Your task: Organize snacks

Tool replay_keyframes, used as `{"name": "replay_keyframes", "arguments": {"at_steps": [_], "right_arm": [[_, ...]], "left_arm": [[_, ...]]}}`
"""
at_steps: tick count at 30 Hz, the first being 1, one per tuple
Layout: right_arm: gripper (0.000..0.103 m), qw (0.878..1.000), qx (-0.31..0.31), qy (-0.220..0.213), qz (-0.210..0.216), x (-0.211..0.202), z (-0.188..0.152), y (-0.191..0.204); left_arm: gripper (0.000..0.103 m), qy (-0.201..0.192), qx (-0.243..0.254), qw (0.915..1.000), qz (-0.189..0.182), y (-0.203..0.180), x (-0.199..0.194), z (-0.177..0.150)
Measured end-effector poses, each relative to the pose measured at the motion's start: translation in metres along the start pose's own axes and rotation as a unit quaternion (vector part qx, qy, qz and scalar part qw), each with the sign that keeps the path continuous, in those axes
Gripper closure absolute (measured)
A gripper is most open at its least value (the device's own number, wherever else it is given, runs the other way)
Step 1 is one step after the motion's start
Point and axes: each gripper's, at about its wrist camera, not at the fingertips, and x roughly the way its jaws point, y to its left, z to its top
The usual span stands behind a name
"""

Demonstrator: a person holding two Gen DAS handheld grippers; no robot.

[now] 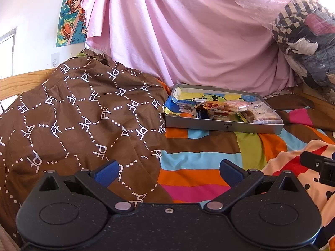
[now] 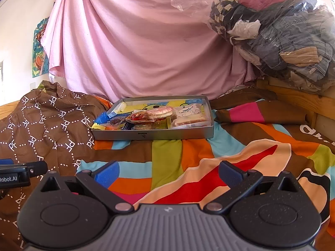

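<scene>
- Tongs: my left tongs (image 1: 168,172) and right tongs (image 2: 167,172) gape wide, empty, above the bed (image 2: 167,152).
- Snacks (image 2: 155,116): heaped in the grey tray (image 2: 152,135), well ahead of both tongs.

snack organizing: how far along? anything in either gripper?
Done: several wrapped snacks already sit piled in the gray tray on the striped bedspread; none lie loose on the bed in either view. In hand: nothing. The left gripper and right gripper are both open and empty, hanging short of the tray. Left: possibly tidying the pile in the tray; whether more snacks wait out of frame cannot be told.
</scene>
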Motion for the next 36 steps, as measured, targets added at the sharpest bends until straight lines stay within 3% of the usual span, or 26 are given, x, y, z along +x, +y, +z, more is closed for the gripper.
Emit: {"name": "replay_keyframes", "arguments": {"at_steps": [36], "right_arm": [[0.0,1.0,0.0,0.002,0.0,-0.0005,-0.0004,-0.0003]], "left_arm": [[0.001,-0.001,0.006,1.0,0.005,-0.0017,-0.0003,-0.0006]]}}
